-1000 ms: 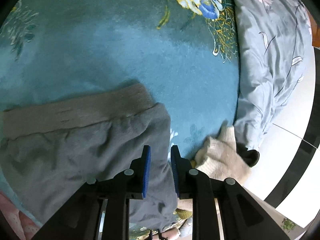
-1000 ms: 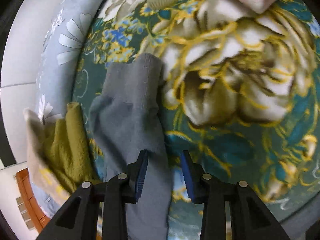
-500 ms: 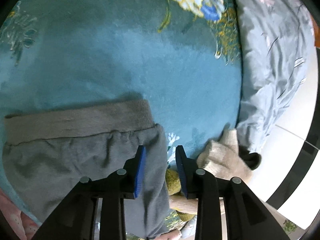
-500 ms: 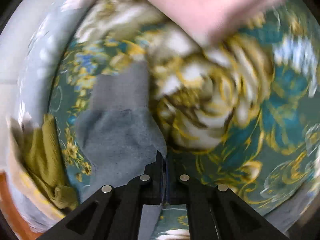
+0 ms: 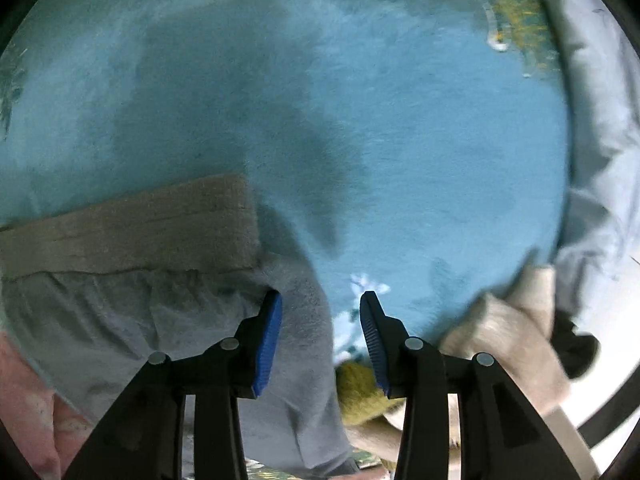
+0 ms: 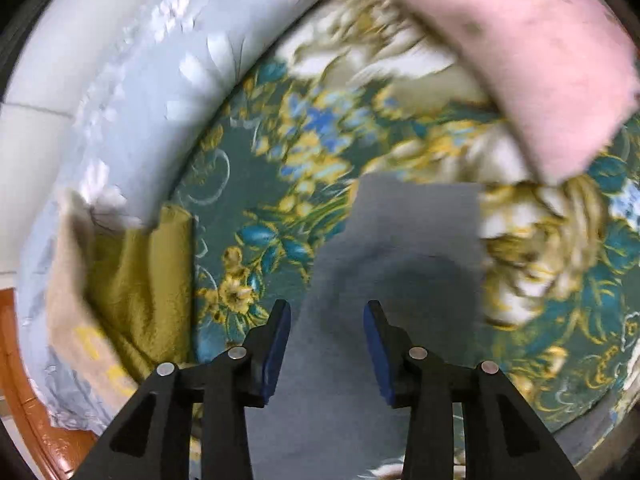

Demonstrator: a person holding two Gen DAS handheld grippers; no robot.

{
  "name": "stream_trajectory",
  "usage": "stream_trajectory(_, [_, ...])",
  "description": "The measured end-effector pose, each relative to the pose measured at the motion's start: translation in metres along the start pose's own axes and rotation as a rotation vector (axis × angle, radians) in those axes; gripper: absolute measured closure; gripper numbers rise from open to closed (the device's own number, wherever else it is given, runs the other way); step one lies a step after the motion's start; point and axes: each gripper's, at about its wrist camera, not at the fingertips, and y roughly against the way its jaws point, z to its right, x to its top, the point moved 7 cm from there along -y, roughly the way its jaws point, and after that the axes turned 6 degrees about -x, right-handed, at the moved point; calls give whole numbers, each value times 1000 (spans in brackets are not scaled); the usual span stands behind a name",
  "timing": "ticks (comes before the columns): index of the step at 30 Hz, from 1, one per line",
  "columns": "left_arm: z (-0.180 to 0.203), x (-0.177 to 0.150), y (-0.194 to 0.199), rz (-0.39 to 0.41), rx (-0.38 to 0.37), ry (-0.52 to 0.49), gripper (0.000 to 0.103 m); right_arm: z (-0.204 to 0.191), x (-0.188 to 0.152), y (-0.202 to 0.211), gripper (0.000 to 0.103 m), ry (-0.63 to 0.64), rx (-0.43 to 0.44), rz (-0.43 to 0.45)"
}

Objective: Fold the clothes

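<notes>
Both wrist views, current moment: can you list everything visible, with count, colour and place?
Grey sweatpants with ribbed waistband: one, grey, flat on the blanket, lower left in the left view.
Teal floral plush blanket: one, teal with yellow flowers, beneath the clothes.
Olive-green knit garment: one, at the blanket's edge.
Beige knit garment: one, beside the olive one.
Pale blue floral quilt: one, along the blanket's edge.
Pink fabric: one, upper right in the right view.
Left gripper: fingers apart, blue pads.
Right gripper: fingers apart, over the sweatpants.
</notes>
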Motion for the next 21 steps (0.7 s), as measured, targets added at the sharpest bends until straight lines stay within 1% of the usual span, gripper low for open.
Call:
stream_trajectory(3, [-1, 6, -9, -10, 53, 31, 62, 6, 4, -11, 61, -25, -49, -34])
stream_trajectory(7, [2, 12, -19, -35, 144, -3, 62, 17, 8, -25, 61, -65, -117, -77])
stream_trajectory(9, [4, 13, -21, -30, 171, -16, 63, 22, 11, -32, 63, -84, -150, -98])
stream_trajectory(10, [4, 13, -21, -25, 188, -27, 67, 25, 12, -35, 70, -94, -167, -109])
stream_trajectory(11, [3, 13, -21, -19, 214, -45, 81, 27, 13, -39, 80, -104, -184, -119])
stream_trajectory(12, [1, 13, -20, -13, 243, -64, 91, 30, 14, -42, 85, -114, -201, -130])
stream_trajectory(13, [2, 11, -17, -7, 242, -83, 93, 33, 15, -45, 91, -123, -218, -141])
stream_trajectory(14, [6, 10, -11, -1, 224, -100, 97, 37, 14, -42, 94, -125, -204, -140])
stream_trajectory(15, [9, 8, -5, 5, 206, -118, 100, 41, 13, -36, 95, -125, -183, -137])
stream_trajectory(17, [16, 4, 6, 18, 170, -153, 101, 50, 10, -26, 96, -125, -142, -132])
stream_trajectory(21, [29, -3, 29, 43, 99, -223, 101, 52, 18, 13, 97, -111, -13, -75])
